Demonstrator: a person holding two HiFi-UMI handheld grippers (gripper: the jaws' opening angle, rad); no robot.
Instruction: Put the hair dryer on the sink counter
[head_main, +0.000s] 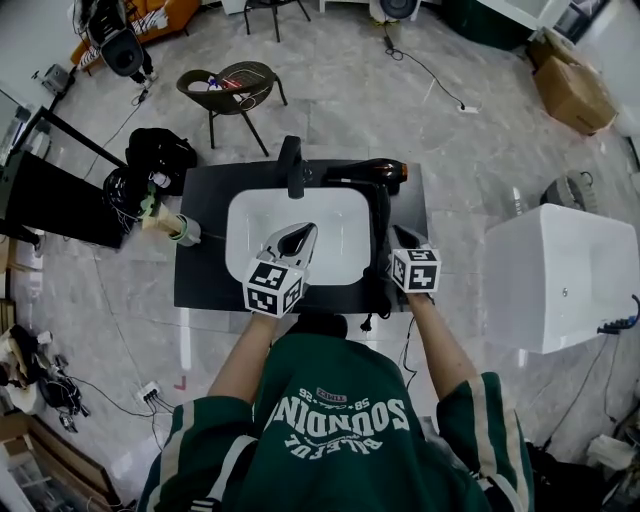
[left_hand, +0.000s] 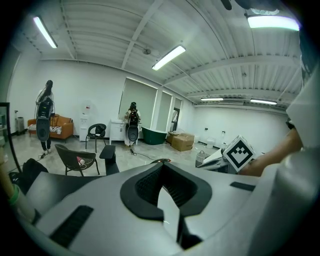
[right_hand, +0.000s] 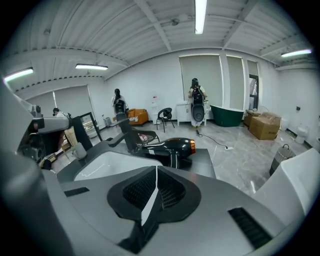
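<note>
Placement looks done, by my reading: the hair dryer (head_main: 375, 172) lies on its side on the dark worktop (head_main: 200, 290), at the back right corner, just behind the white basin (head_main: 345, 235) and right beside the black faucet (head_main: 292, 165). Its cord (head_main: 381, 250) runs along the right side of the basin and drops over the front edge (the plug hangs below the worktop).

Your left gripper (left_hand: 165, 197) is clenched on nothing, its pads pressed together, and hovers over the front of the basin. Your right gripper (right_hand: 150, 195) is clenched and empty as well, at the front right of the worktop, well apart from the dryer. Neither one touches it.

The step in hand, as I judge it, is the retreat. What it calls for is little: draw both grippers back toward you and keep the right one off the cord, since a snag there could drag the dryer along.

Counted: one hair dryer, one cord, one faucet, one basin, two grippers, and one small cup-like thing (head_main: 183, 230) at the left edge.
</note>
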